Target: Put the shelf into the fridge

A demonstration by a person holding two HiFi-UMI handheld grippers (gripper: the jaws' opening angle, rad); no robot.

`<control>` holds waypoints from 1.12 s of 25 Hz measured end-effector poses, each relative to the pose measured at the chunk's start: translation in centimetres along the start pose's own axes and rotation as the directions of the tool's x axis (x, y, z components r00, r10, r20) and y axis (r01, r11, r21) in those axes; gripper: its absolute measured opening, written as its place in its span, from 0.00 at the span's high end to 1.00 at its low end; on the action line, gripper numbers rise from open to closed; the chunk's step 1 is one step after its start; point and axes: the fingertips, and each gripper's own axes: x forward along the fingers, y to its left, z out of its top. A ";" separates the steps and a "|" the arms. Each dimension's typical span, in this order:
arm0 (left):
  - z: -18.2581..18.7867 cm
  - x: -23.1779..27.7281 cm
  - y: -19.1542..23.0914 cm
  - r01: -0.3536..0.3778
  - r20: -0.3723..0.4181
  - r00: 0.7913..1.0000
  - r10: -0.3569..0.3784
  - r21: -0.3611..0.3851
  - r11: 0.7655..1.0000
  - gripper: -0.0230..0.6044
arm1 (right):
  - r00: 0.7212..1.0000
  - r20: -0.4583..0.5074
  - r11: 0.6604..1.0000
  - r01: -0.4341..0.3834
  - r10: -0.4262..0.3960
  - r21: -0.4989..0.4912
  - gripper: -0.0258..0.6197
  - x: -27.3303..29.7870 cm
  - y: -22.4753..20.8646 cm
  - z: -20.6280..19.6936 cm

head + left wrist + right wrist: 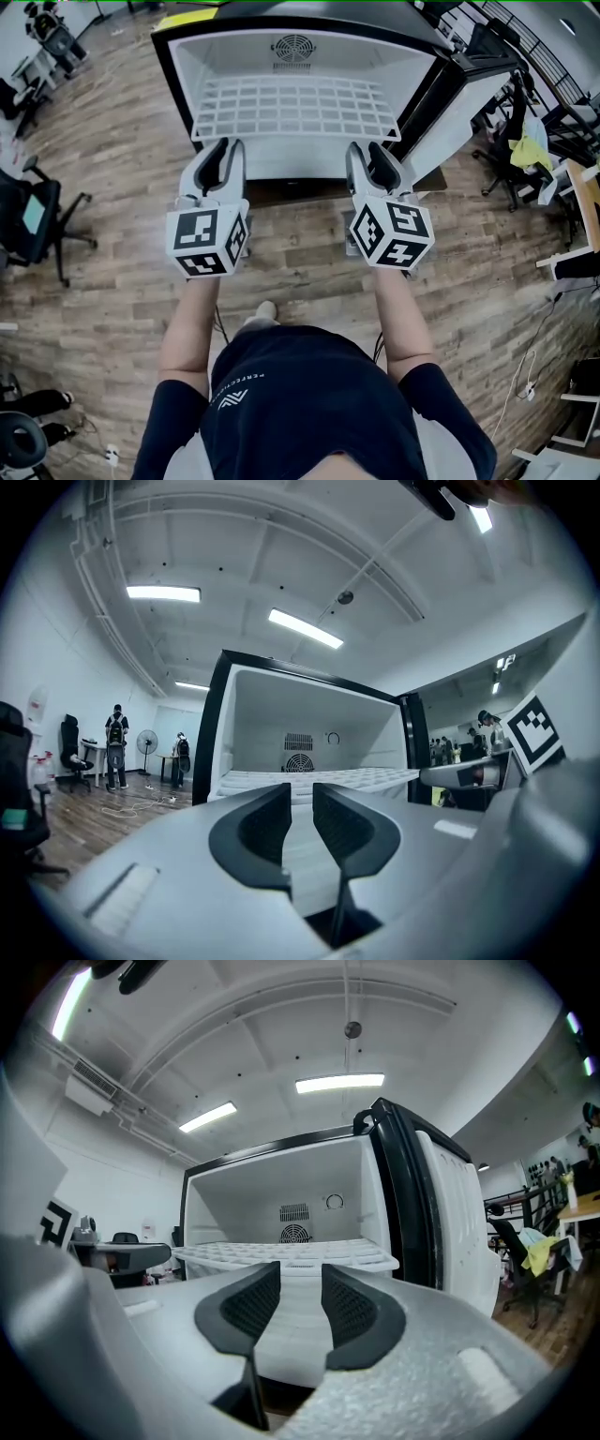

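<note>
shelf point(295, 105) front edge sticks out of fridge point(234, 52) | left gripper point(225, 146) fingers spread, empty, near edge | right gripper point(367, 148) same | bare floor point(300, 253) below

Left gripper point(301, 799) with jaws apart and empty, white shelf point(328, 778) ahead inside open fridge point(272, 705)

Navy T-shirt point(309, 403), grey tools
Short sleeves, small white chest logo point(232, 401) (lettering illegible); left gripper point(217, 147) and right gripper point(368, 150) are grey with black-lined jaws, each bearing a black-and-white marker cube point(206, 242).
</note>
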 end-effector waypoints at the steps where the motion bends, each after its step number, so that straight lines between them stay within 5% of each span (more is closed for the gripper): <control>1: -0.1 0.1 0.0 0.004 -0.004 1.000 -0.004 -0.002 1.000 0.84 | 1.000 0.000 1.000 0.000 0.000 -0.005 0.75 0.1 0.1 0.0; 28: -0.2 4.7 1.7 0.002 -0.029 1.000 -0.002 -0.001 1.000 0.81 | 1.000 -0.011 0.999 -0.022 0.023 0.027 0.77 5.4 -0.9 0.8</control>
